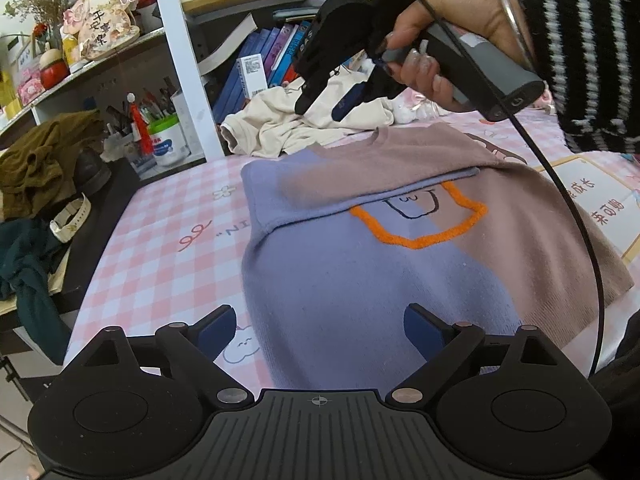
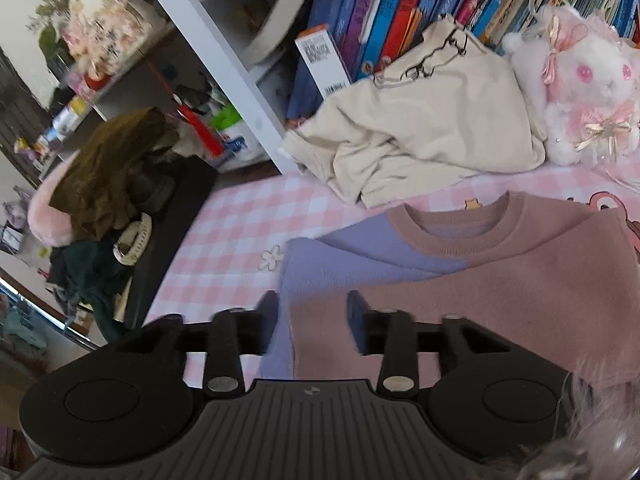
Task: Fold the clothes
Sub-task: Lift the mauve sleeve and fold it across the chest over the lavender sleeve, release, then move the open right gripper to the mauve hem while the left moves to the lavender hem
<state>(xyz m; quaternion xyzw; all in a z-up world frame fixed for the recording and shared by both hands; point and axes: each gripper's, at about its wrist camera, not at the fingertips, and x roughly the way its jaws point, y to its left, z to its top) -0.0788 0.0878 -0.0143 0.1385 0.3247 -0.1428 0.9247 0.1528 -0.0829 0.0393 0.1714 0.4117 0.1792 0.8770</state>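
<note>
Sweater (image 1: 360, 280): two-tone knit, purple + dusty pink, laid flat mid-bed on the pink check sheet (image 1: 160, 248); orange outline motif (image 1: 420, 228) on the front. Neck end is pointed toward the bookshelf (image 2: 400, 12).
Folded sleeve: one sleeve (image 1: 360, 184) is seen turned in across the chest, its edge running diag. over the top of the motif.
Collar: pink ribbed neckline (image 2: 460, 236) seen in right wrist view, lying flat, purple lining visible inside.
Left gripper (image 1: 320, 332): held low over the sweater's hem end, jaws spread wide, nothing gripped; blue pads are seen either side of purple fabric, not closed on it.
Right gripper (image 2: 312, 320): held raised above the sweater's upper part by a hand (image 1: 440, 40) w/ striped sleeve; jaws parted, nothing held btwn them.
Cream garment (image 2: 420, 140): crumpled at the bed's far edge, against the books, just beyond the collar; a strip of bare sheet is left btwn.
Plush toy (image 2: 580, 92): white/pink, at the far edge beside the cream garment.
Open room: bare sheet along the sweater's left side up to the bed's left edge.
Left-edge clutter: olive cloth (image 1: 40, 160) + watch (image 1: 72, 216) on a dark surface beyond that edge.
</note>
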